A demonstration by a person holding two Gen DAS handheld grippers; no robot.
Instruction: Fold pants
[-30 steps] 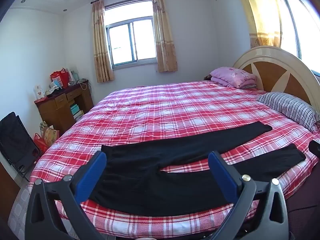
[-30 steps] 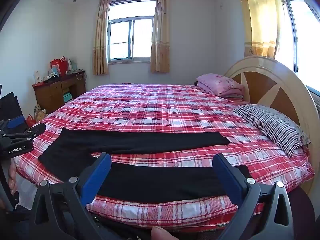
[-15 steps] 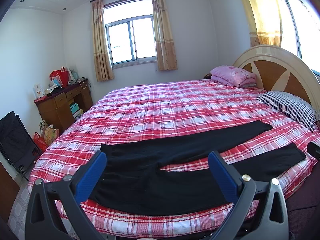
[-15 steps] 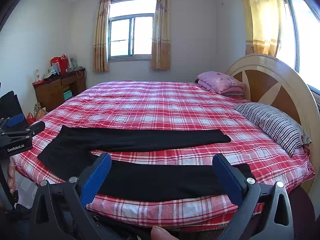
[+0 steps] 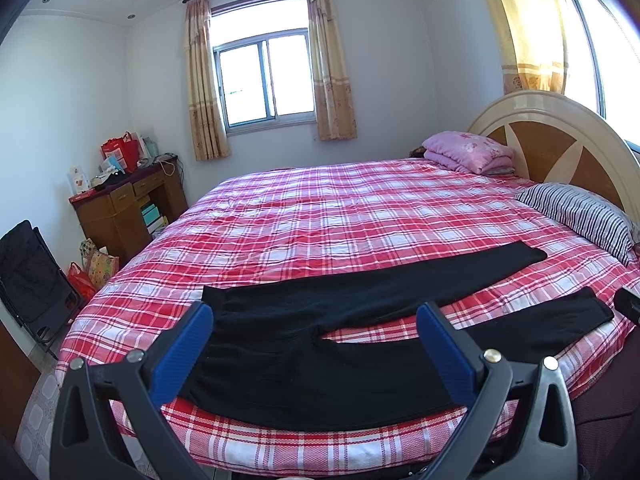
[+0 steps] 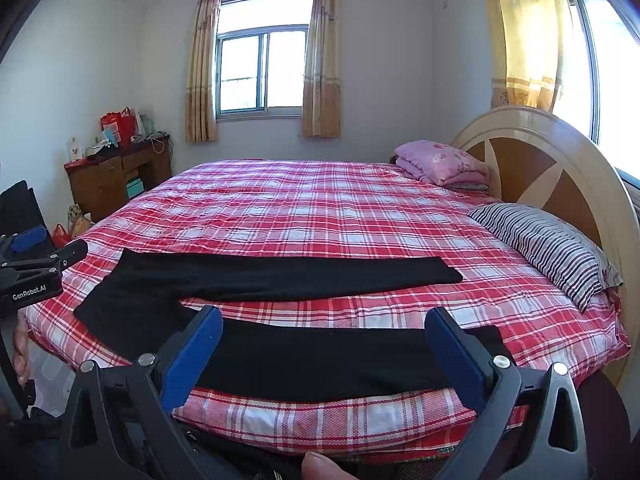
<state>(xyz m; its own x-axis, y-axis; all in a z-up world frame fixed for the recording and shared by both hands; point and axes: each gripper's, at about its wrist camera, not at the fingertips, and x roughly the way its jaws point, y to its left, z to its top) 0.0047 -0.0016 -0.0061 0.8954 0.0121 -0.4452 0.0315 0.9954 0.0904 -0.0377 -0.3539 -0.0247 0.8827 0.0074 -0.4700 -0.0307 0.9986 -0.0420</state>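
Barely any movement since earlier frame. Black pants point(image 5: 320, 344) lie flat, legs spread, on bed point(image 5: 360, 216) near edge. Left gripper point(image 5: 316, 344) and right gripper point(image 6: 324, 344) fingers both released, hovering, empty.

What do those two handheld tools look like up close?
The left tool and right tool are alike: a black plastic frame with triangular cutouts, silver bolts at the joints, and two flat blue fingers. White "GenRobot.AI" lettering marks the left tool's side.
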